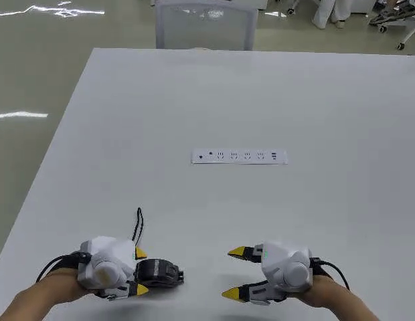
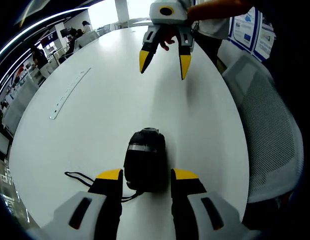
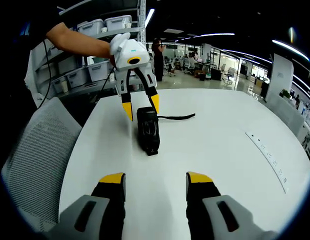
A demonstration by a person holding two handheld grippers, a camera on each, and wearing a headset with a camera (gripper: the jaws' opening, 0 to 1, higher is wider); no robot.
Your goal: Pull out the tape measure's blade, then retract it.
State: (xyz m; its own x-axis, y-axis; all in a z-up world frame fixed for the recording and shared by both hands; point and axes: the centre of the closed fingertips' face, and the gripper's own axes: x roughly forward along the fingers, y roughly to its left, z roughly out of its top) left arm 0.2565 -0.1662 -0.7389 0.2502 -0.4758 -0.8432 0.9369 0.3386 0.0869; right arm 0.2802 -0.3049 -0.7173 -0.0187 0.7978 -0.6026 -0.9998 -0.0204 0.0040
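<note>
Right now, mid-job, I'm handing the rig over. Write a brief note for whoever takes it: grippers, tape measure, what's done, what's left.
Left gripper: jaws sit on either side of the rear of the tape measure, close against its case. I cannot confirm a firm grip.
Right gripper: open and empty, facing the tape measure across a gap.
Tape measure: on the table, on the person's side, with its strap lying beside it. No blade is drawn out.
Done: approach only.
Left: pull the blade out, then retract it.
</note>
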